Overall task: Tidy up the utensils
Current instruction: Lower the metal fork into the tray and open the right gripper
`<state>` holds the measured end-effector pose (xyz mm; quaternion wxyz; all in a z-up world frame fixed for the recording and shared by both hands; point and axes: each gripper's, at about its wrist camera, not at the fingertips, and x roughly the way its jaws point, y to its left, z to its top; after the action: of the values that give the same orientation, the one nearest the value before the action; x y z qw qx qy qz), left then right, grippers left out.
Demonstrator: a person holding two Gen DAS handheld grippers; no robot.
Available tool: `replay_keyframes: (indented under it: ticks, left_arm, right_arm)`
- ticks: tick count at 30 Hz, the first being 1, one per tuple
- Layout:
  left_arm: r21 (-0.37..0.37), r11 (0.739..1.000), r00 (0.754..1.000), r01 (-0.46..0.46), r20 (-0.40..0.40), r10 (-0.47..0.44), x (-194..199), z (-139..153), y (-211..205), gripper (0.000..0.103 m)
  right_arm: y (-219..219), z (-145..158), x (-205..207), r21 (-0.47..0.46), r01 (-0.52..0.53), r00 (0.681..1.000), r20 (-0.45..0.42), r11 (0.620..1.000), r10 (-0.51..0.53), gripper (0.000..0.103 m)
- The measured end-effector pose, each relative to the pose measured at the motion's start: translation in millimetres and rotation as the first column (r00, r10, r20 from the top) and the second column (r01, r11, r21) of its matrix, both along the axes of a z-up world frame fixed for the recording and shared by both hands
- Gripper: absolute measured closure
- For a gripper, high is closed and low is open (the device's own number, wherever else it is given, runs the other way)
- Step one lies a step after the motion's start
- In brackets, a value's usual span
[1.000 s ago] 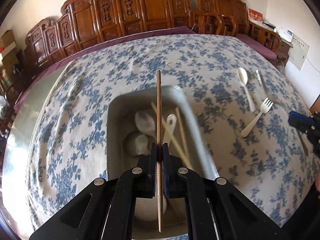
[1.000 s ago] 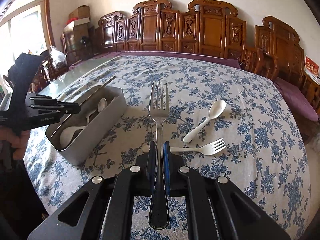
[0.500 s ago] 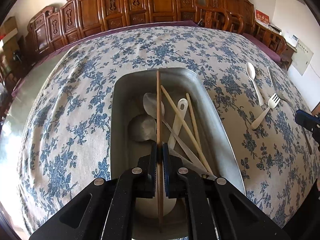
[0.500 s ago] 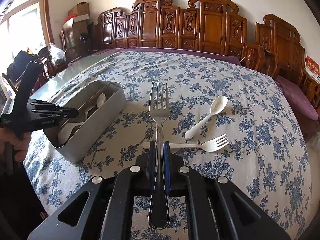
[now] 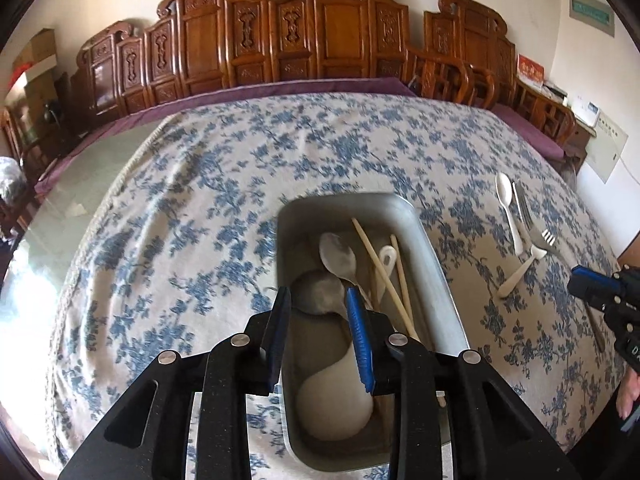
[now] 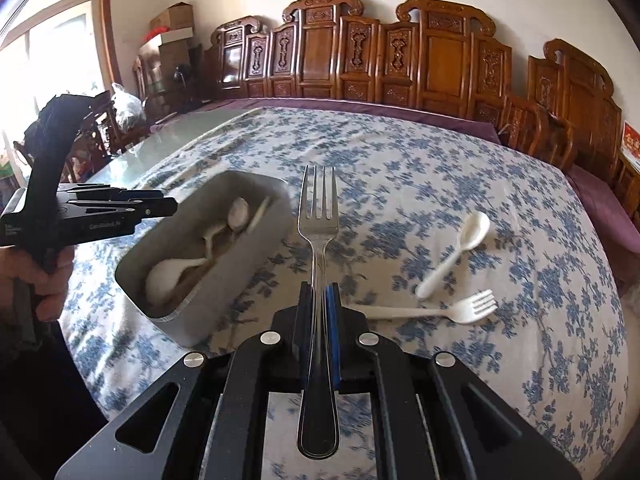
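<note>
The left tool (image 5: 318, 300), jaws just parted and empty, hangs over the metal tray (image 5: 436, 268), hiding its 6 o'clock end. The right tool (image 6: 318, 296) is clamped on the metal fork (image 6: 318, 216).

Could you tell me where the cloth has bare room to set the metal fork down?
Free: the cloth beyond the tray and white spoon, toward the chairs, and left of the tray in the left view. Crowded: the tray and the patch by the white fork.
</note>
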<state>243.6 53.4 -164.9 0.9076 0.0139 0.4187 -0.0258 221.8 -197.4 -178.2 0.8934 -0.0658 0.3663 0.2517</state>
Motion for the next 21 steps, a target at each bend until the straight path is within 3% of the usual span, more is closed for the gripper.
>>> replay_keyframes:
  ticks: [7, 9, 13, 21]
  left_arm:
    - [-0.015, 1.000, 0.999, -0.027, 0.017, 0.028, -2, 5, 18, 0.075]
    - [-0.015, 0.999, 0.999, -0.036, 0.024, 0.036, -3, 5, 22, 0.059]
    - [-0.011, 0.999, 0.998, -0.046, 0.035, 0.046, -4, 7, 27, 0.053]
    - [-0.010, 0.996, 0.994, -0.089, 0.056, 0.089, -6, 12, 45, 0.030]
  right_arm:
    - [33, 8, 3, 0.031, -0.027, 0.999, -0.019, 0.999, 0.028, 0.094]
    - [44, 9, 4, 0.037, -0.036, 0.999, -0.021, 0.999, 0.037, 0.094]
    - [63, 9, 9, 0.052, -0.048, 0.998, -0.031, 0.997, 0.050, 0.094]
    - [101, 6, 21, 0.073, -0.058, 0.996, -0.061, 0.996, 0.063, 0.094]
